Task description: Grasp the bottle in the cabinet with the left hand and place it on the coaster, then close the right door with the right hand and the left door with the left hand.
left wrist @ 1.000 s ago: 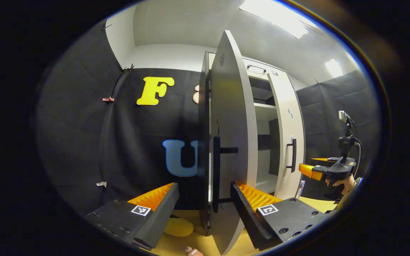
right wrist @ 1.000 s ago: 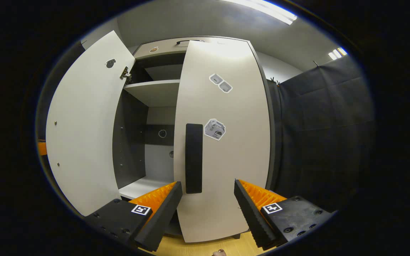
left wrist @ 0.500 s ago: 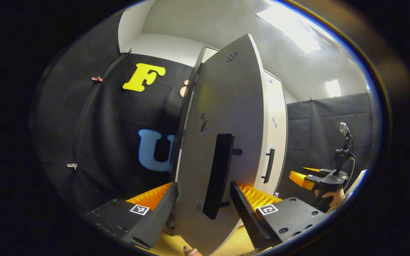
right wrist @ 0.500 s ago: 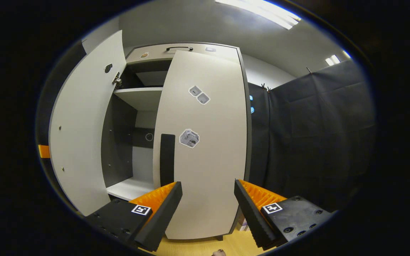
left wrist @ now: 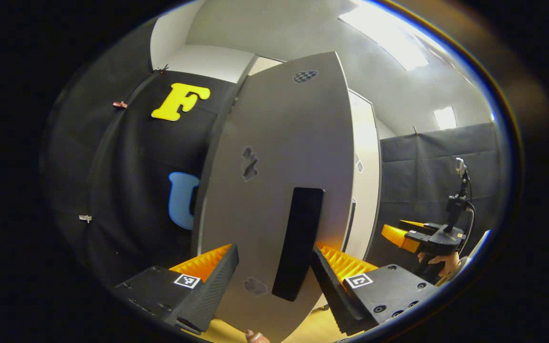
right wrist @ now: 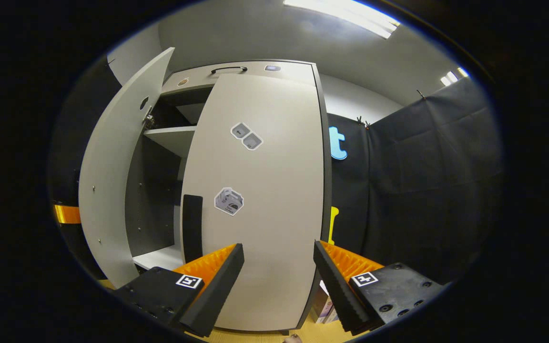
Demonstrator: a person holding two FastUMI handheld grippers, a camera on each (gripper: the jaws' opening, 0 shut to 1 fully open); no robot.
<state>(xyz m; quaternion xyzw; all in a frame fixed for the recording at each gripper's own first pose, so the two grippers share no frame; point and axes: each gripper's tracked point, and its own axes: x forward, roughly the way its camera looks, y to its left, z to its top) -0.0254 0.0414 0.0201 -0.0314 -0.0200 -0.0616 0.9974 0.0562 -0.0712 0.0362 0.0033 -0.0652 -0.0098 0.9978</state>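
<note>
1. Both grippers stand with jaws spread wide and nothing between the fingers: the left gripper (left wrist: 273, 271) at 6 o'clock of the left gripper view, the right gripper (right wrist: 278, 269) at 6 o'clock of the right gripper view.
2. Filling the middle of the left gripper view, the pale grey flat-panel left cabinet door (left wrist: 284, 157) faces the camera just beyond the fingers; whether they touch it cannot be told.
3. Its long black bar handle (left wrist: 299, 243) runs upright at about 5 o'clock of the door's face, between the two fingers.
4. At 3 o'clock of that view, the right gripper (left wrist: 398, 234) appears again, held by a hand (left wrist: 439, 259), well apart from the door.
5. In the right gripper view, the pale grey sticker-marked right cabinet door (right wrist: 260, 190) sits shut or nearly shut at centre.
6. At 9 o'clock there, the left door (right wrist: 112, 186) hangs partly open, with a dark gap and a white shelf (right wrist: 169, 138) between the doors.
7. Light wooden tabletop (left wrist: 303, 331) shows at 6 o'clock.
8. Where the bottle and coaster lie cannot be told.
</note>
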